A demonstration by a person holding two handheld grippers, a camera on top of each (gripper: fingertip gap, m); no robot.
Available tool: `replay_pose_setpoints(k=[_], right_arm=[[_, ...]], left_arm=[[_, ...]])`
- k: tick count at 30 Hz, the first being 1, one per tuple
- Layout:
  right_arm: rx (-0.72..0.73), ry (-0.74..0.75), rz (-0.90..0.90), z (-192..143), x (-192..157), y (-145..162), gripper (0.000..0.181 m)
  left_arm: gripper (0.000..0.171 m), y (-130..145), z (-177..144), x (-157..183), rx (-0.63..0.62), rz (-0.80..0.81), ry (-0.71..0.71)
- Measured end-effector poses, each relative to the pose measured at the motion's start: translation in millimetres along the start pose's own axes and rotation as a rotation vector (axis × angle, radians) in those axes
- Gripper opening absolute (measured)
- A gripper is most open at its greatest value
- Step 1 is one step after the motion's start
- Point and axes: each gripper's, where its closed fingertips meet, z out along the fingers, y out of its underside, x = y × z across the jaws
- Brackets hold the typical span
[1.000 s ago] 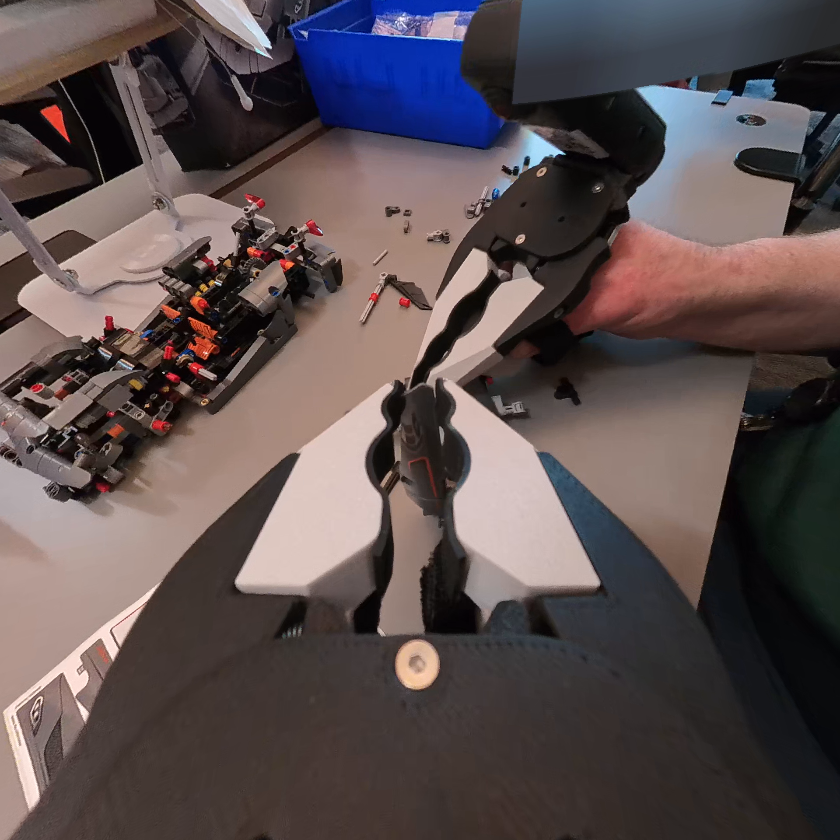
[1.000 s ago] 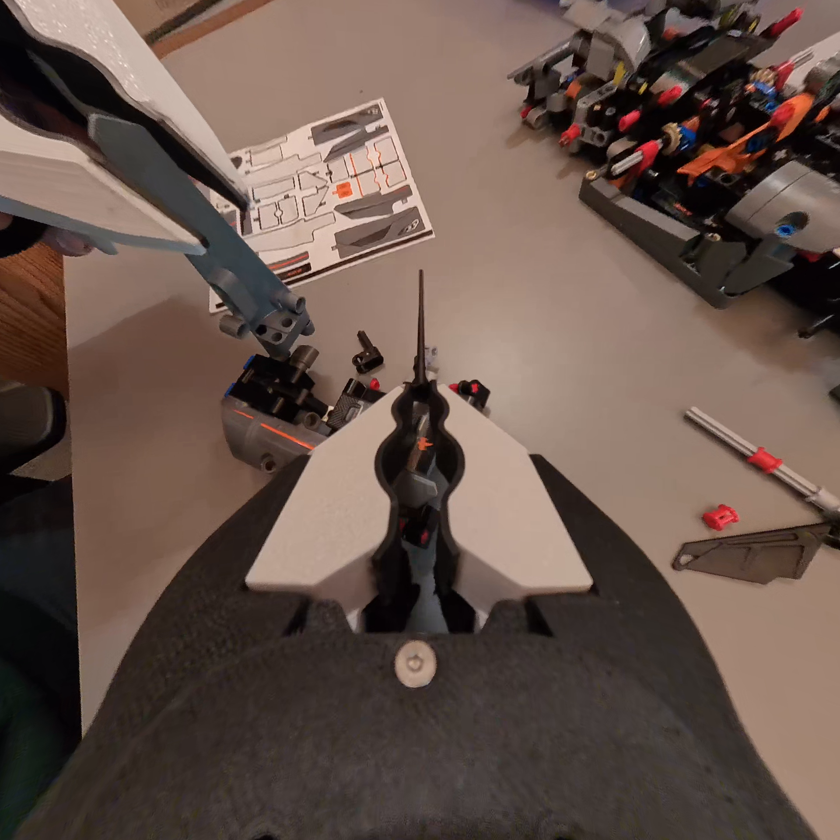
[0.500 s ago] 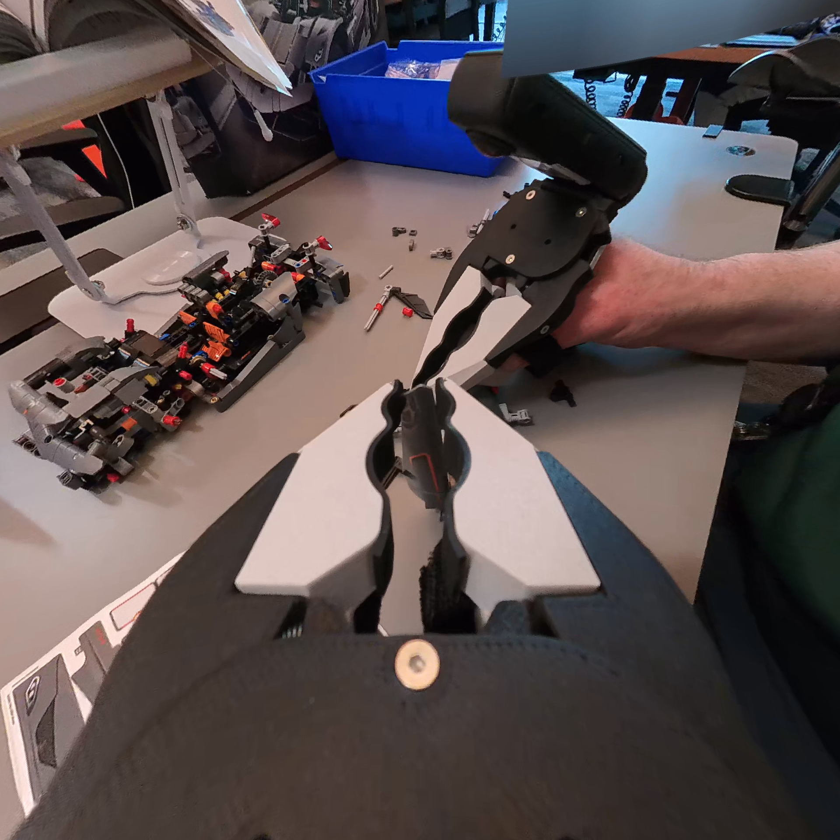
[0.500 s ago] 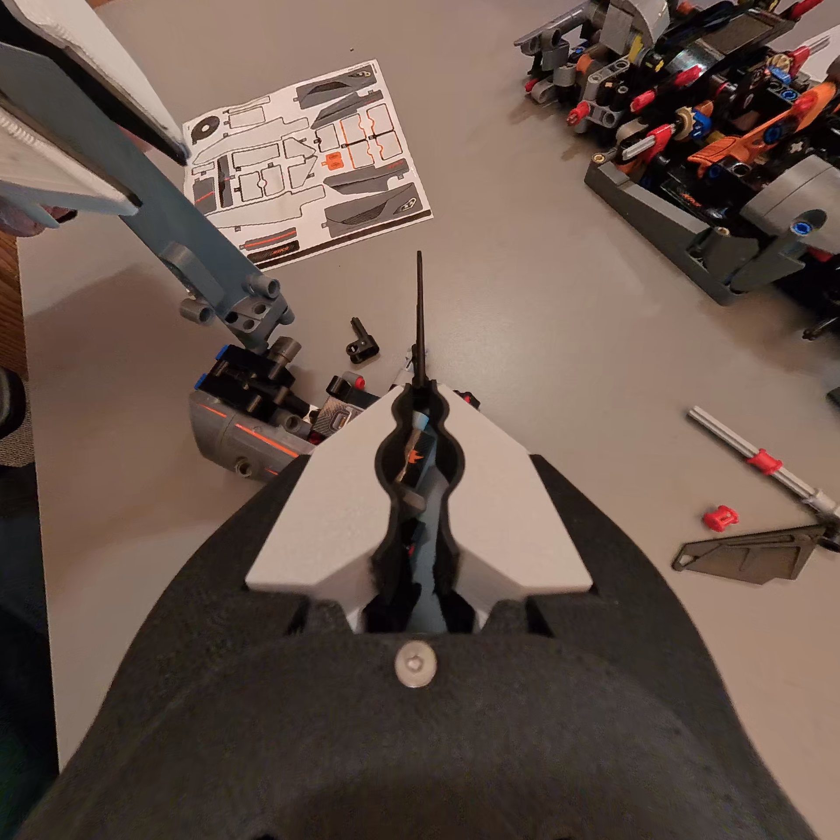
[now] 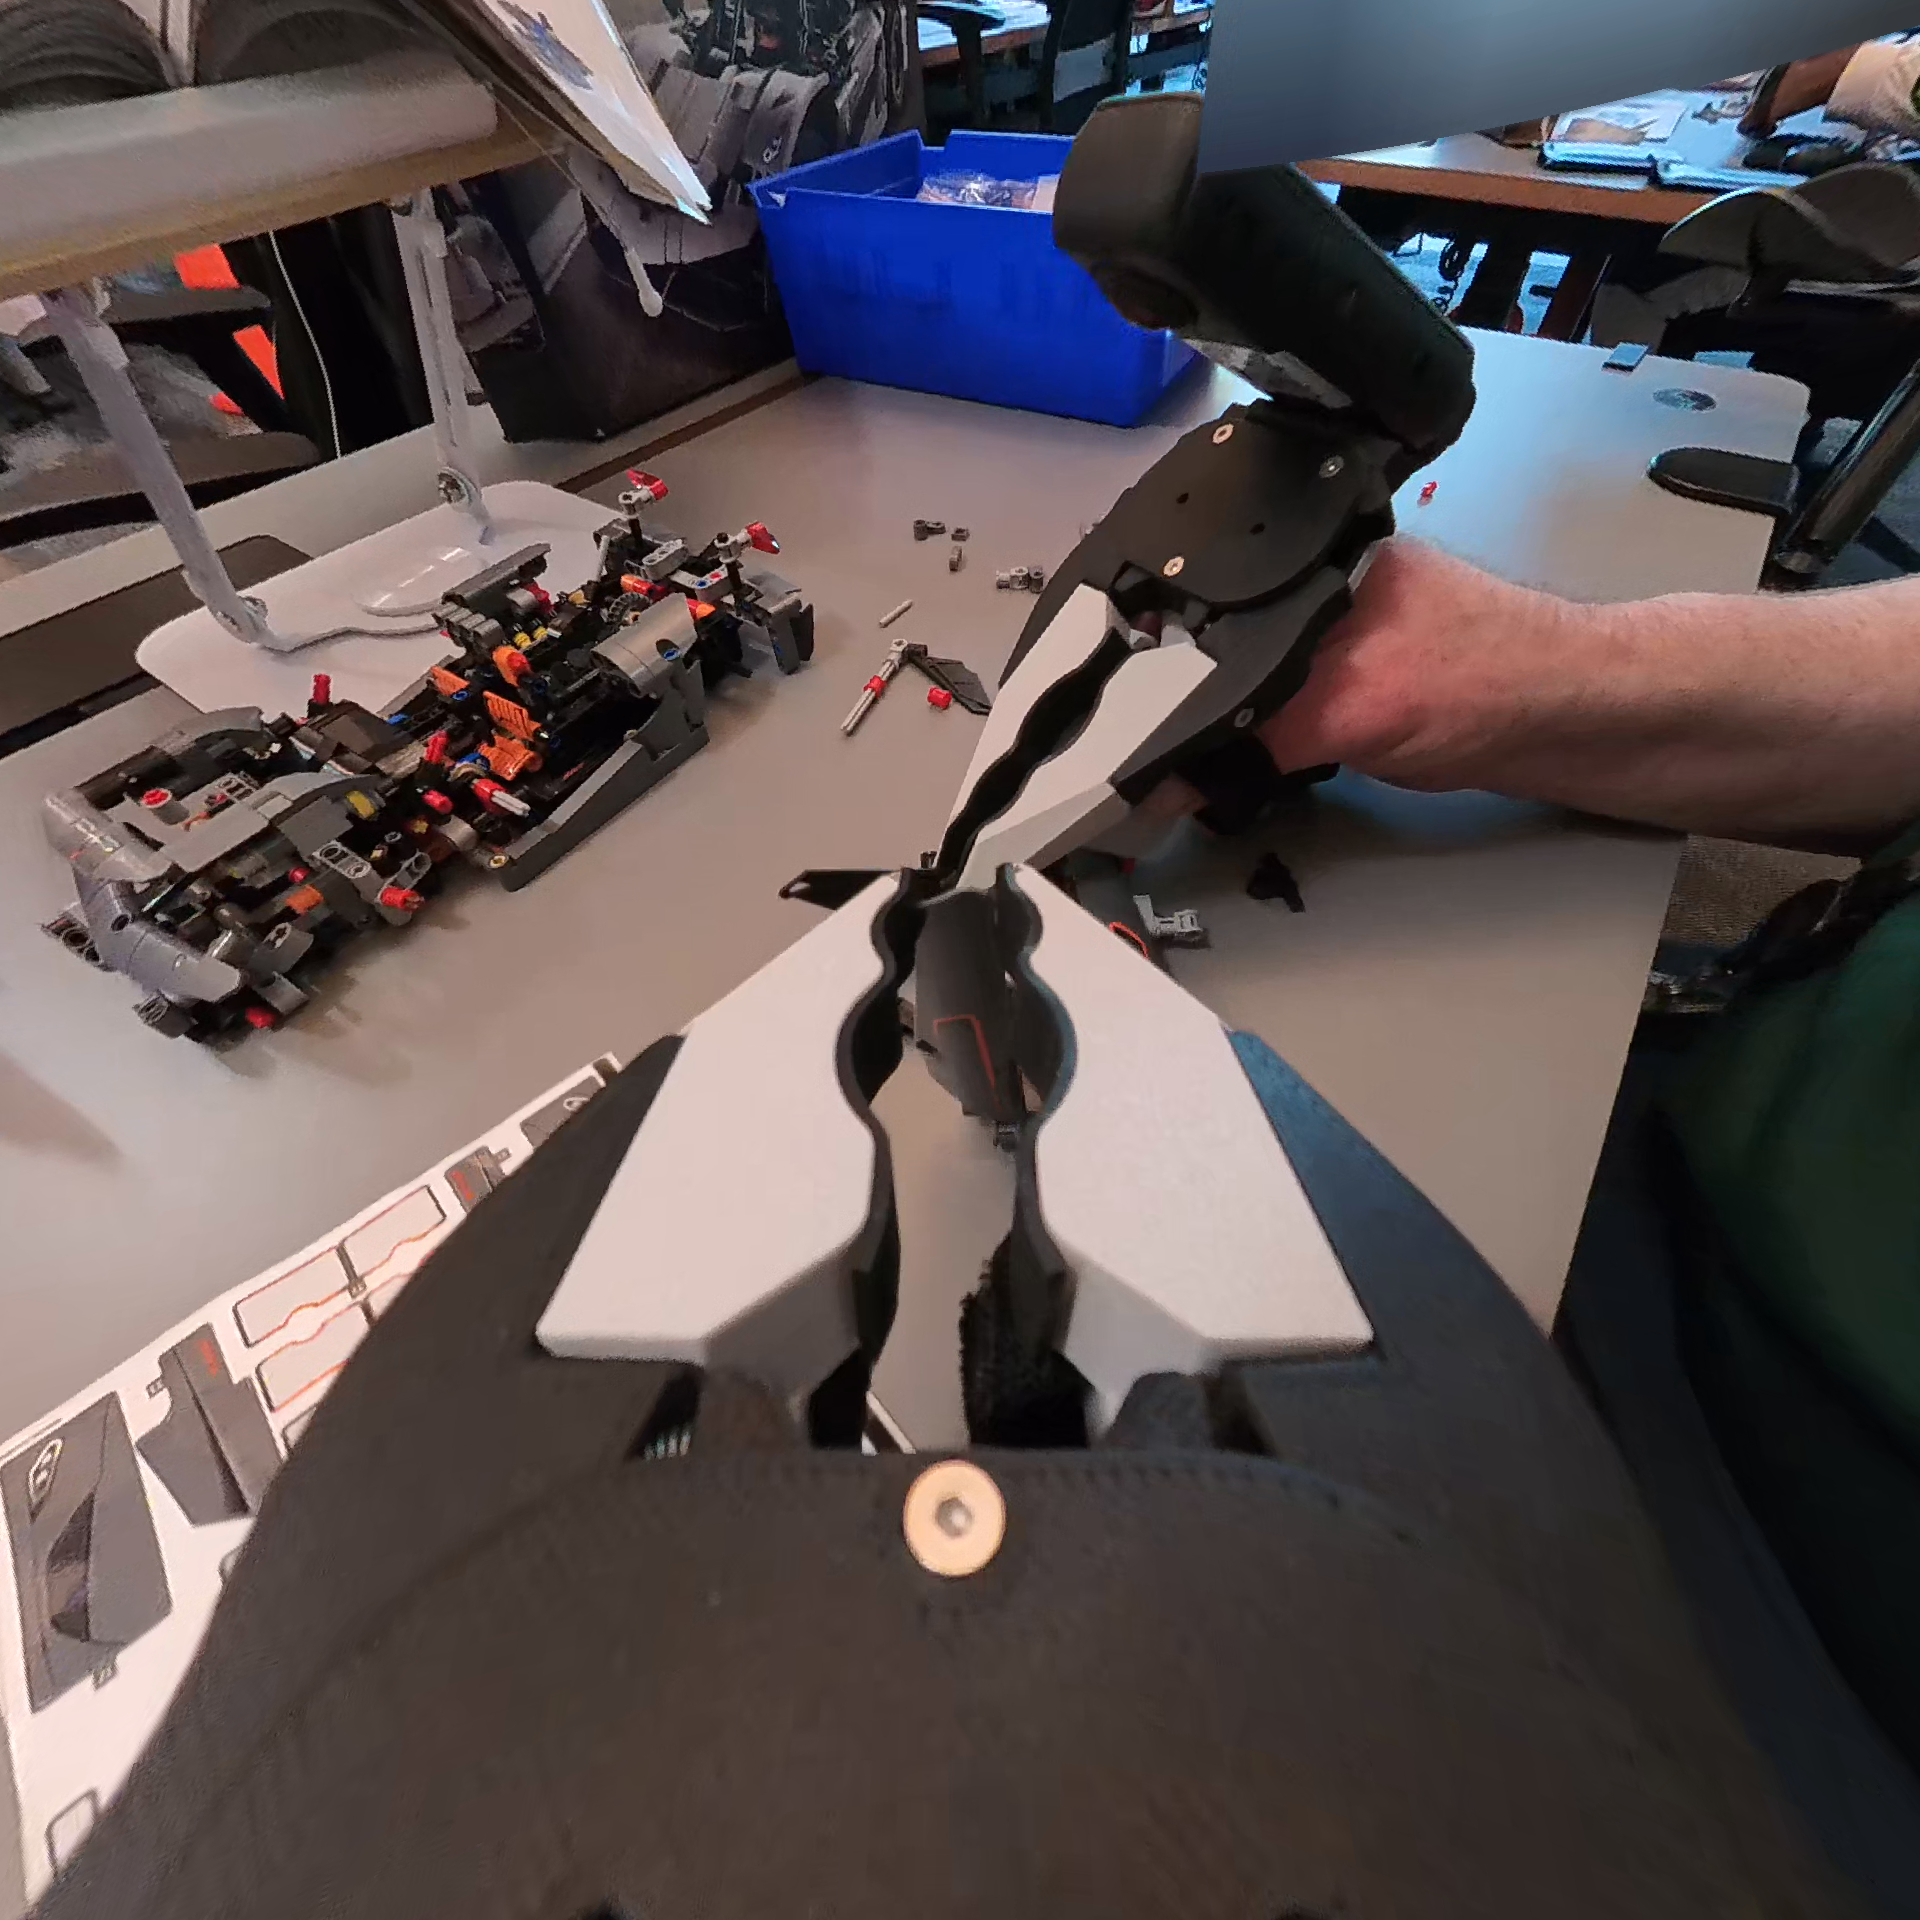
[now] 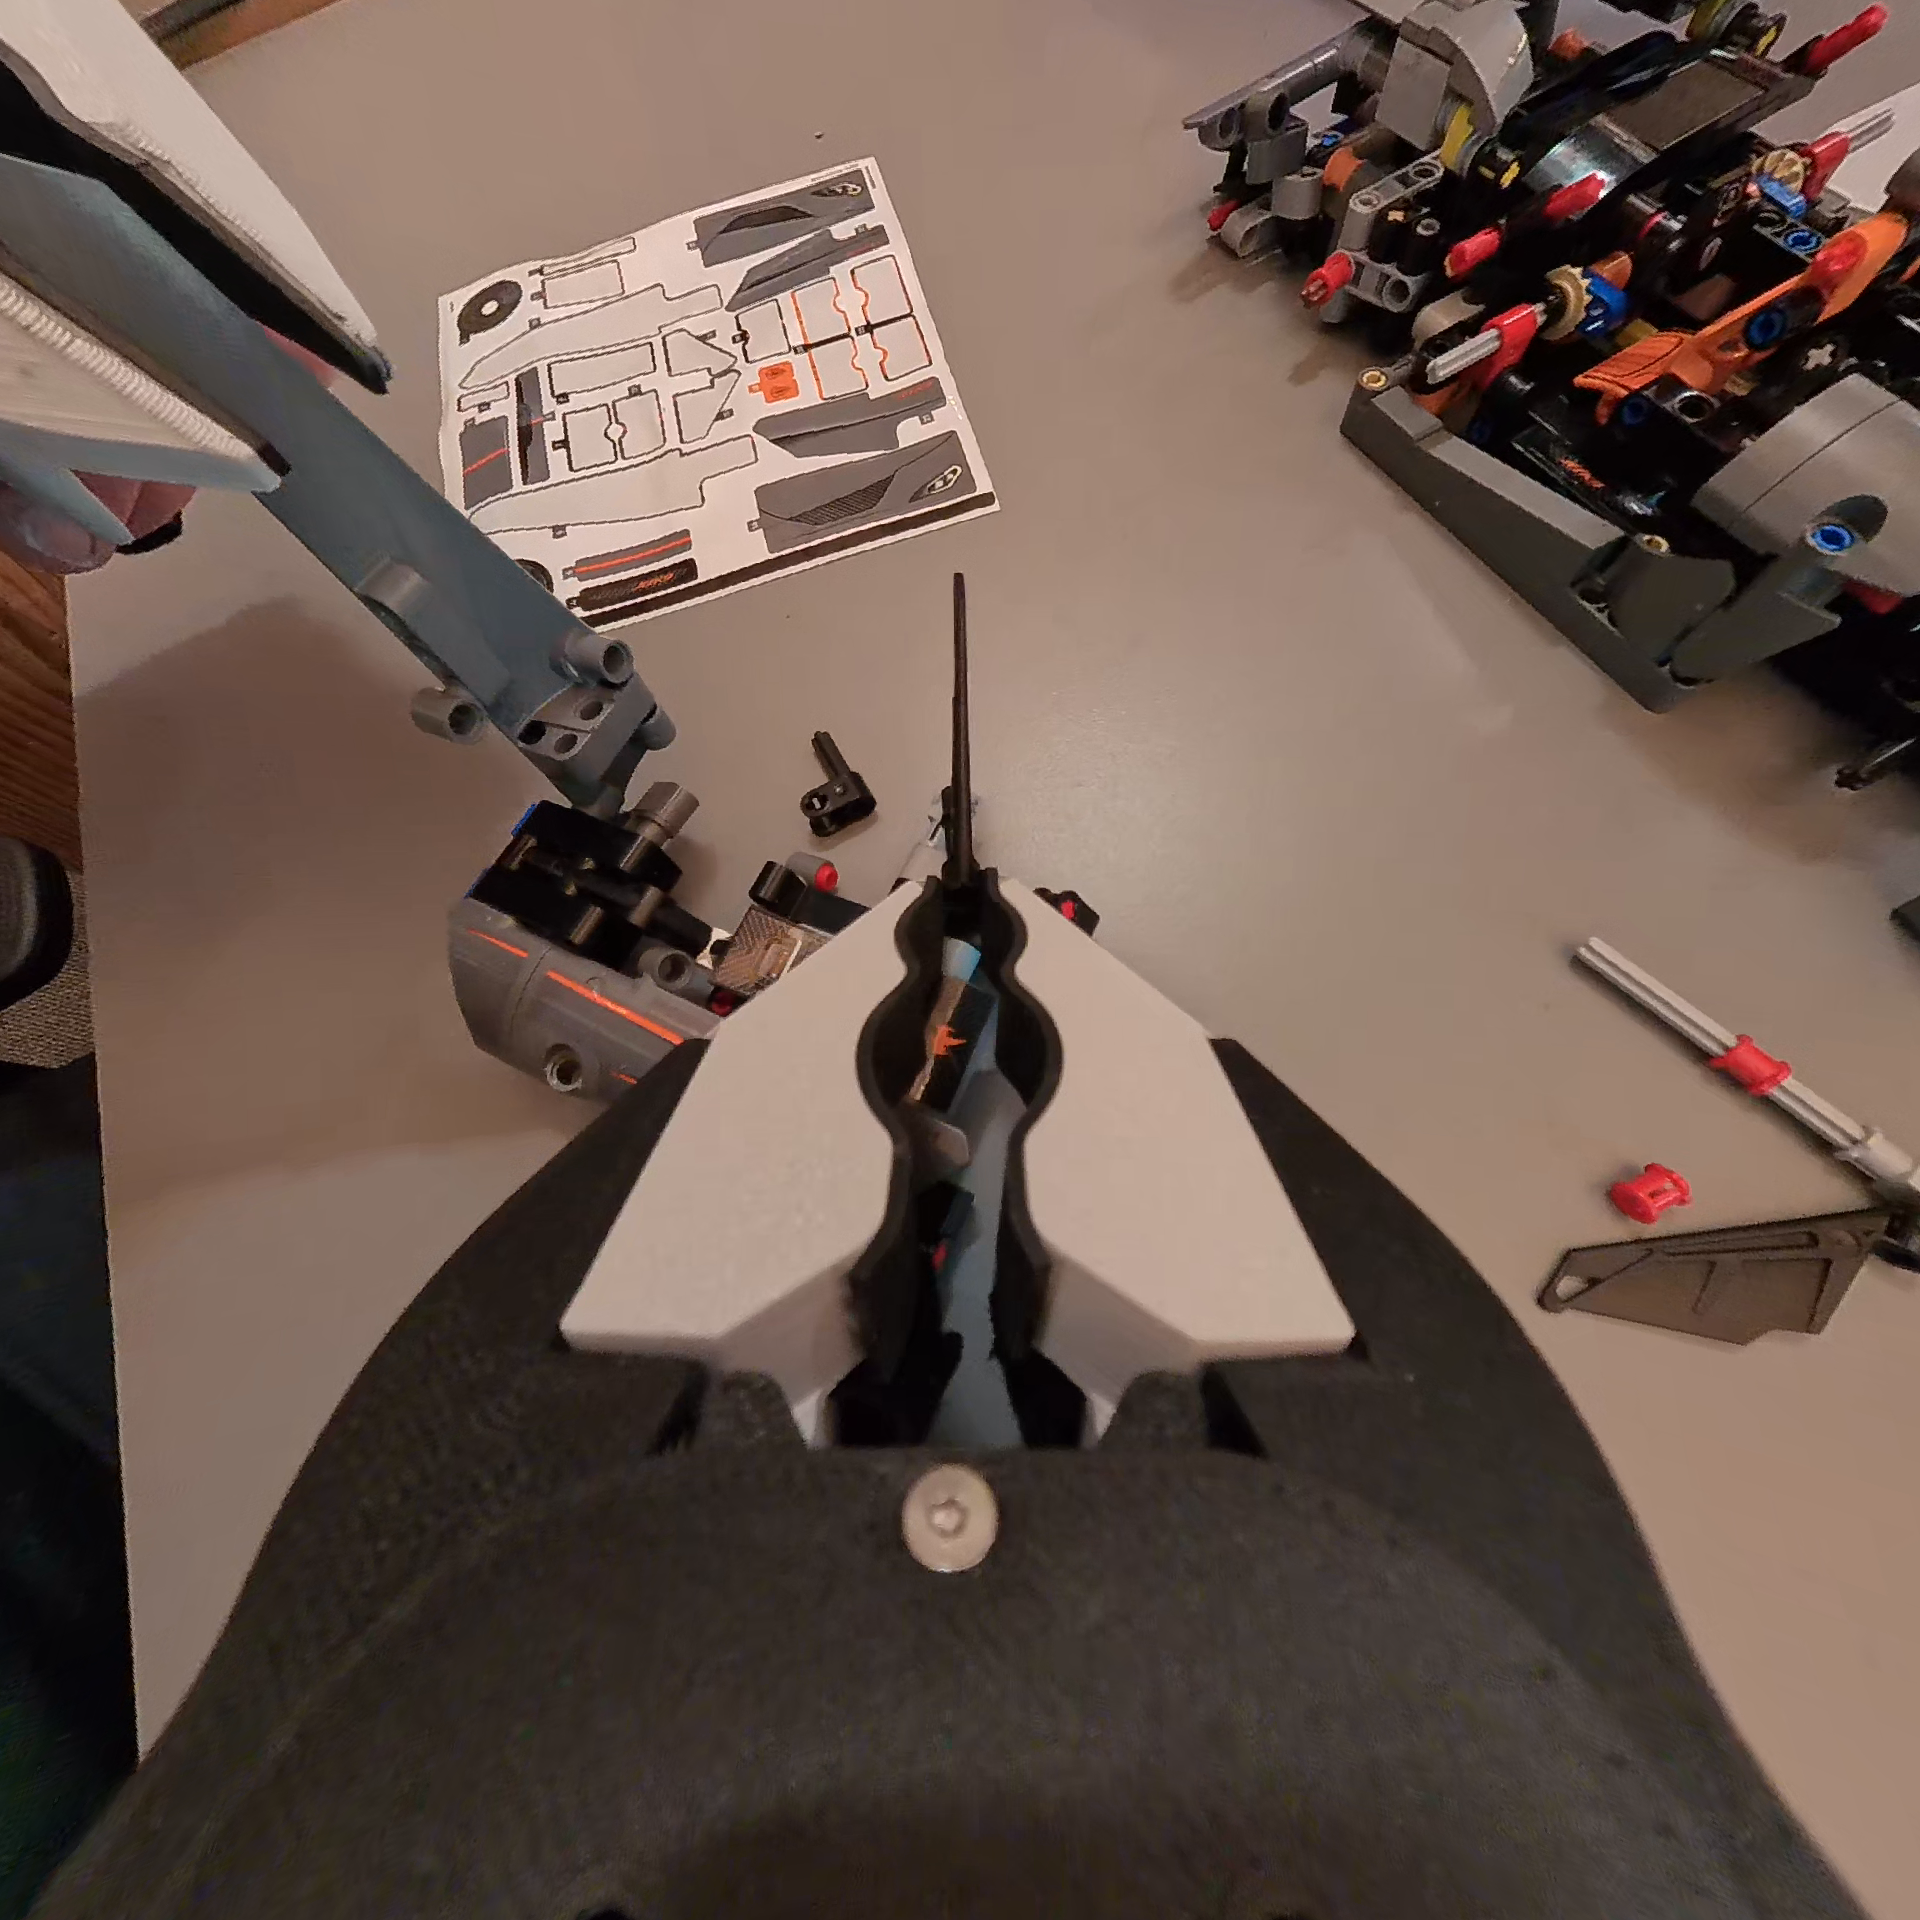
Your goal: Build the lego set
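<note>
Presently, your grey surface (image 5: 1403, 1039) carries the part-built lego car (image 5: 416, 748) on its far left side in the left wrist view, well apart from both tools. The sticker sheet (image 6: 707, 405) lies flat on the surface, between the car and your left tool. The blue bin (image 5: 966, 281) stands at the far edge.

Your left tool (image 5: 951, 914) is pinching a long grey-blue panel (image 6: 416, 540), held tilted above the surface; its pinned end hangs just over a small dark sub-assembly with an orange stripe (image 6: 561, 977) that rests on the surface.

Your right tool (image 6: 961, 894) is pressed together on a dark panel piece (image 6: 951, 1039); a thin black point (image 6: 958, 707) projects beyond its tips. Its tips sit just beside those of the left tool.

Loose items: a dark wedge panel (image 6: 1704, 1273), a grey axle with red bush (image 6: 1735, 1060), a red connector (image 6: 1649, 1192) and a black pin connector (image 6: 836, 795).
</note>
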Motion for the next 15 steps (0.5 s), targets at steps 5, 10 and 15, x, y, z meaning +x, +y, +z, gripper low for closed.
replay_pose_setpoints(k=[5, 10, 15], right_arm=[[0.001, -0.002, -0.004, -0.1, -0.7, -0.2, 0.004], [-0.010, 0.010, -0.024, 1.1, -1.5, 1.4, 0.004], [-0.012, 0.002, -0.018, 1.2, -1.7, 1.5, 0.004]], left_arm=[[0.013, 0.7, -0.5, 1.4, 0.000, -0.005, 0.003], [0.022, 7.0, -0.2, 1.4, -0.052, 0.016, -0.005], [0.030, 18.6, -1.6, 1.9, -0.094, 0.015, 0.014]])
